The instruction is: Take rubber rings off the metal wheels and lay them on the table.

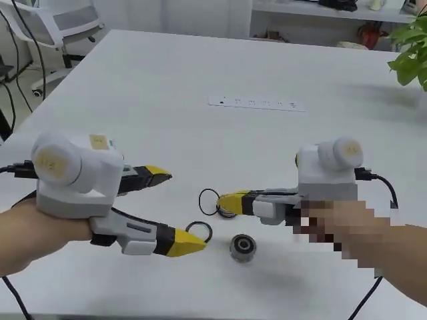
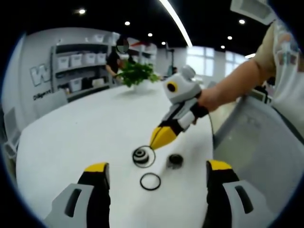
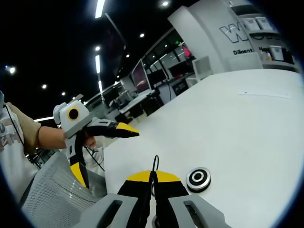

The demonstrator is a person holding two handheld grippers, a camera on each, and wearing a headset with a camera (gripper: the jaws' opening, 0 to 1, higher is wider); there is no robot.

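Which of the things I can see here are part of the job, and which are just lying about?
Part of the job: metal wheel; second wheel; loose rubber ring; ring pinched by right gripper.
Just lying about: socket strip; potted plant; office chair.

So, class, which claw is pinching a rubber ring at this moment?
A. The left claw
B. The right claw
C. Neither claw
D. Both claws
B: the right claw is shut, with a thin rubber ring standing up between its yellow tips, while the left claw is wide open and holds nothing.
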